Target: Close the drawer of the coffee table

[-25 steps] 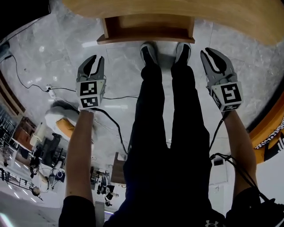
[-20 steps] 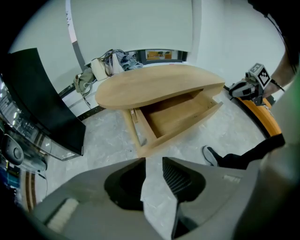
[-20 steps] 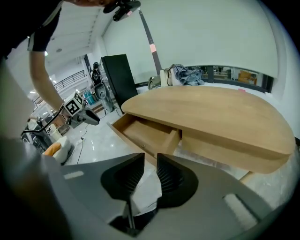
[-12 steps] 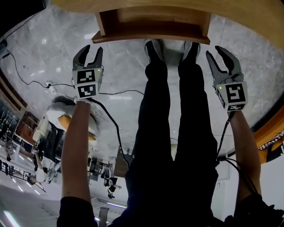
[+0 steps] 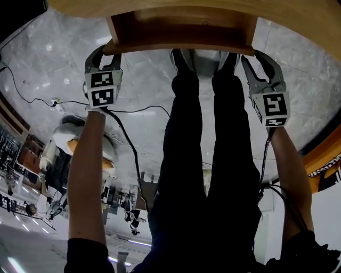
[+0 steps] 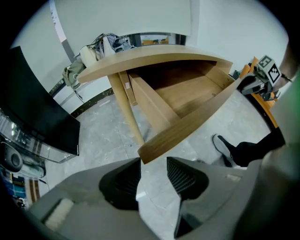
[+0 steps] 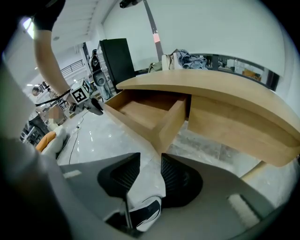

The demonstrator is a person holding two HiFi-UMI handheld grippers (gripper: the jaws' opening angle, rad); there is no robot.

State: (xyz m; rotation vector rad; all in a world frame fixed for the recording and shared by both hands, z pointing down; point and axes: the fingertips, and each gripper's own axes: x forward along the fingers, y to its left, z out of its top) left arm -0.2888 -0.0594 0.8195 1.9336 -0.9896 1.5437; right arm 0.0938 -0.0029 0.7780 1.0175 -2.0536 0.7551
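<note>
The wooden coffee table (image 5: 298,16) has its drawer (image 5: 181,38) pulled out towards me, and the drawer is bare inside (image 6: 187,93). My left gripper (image 5: 104,53) is at the left end of the drawer front. Its jaws have just been opening, and the front's corner (image 6: 146,153) lies just ahead of the gap (image 6: 153,164), untouched. My right gripper (image 5: 259,61) is at the right end, its jaws also just opened. The drawer's right corner (image 7: 161,143) lies beyond that gap (image 7: 150,161). Nothing is gripped.
My legs in black trousers (image 5: 205,160) and my shoes (image 5: 180,56) stand between the grippers, under the drawer front. Cables (image 5: 32,98) trail over the marble floor. A table leg (image 6: 127,112), a black cabinet (image 6: 37,108) and a heap of clothes (image 6: 105,42) show.
Both grippers moved up the picture to the drawer front's two ends. Their jaws went from nearly shut to wide apart.
</note>
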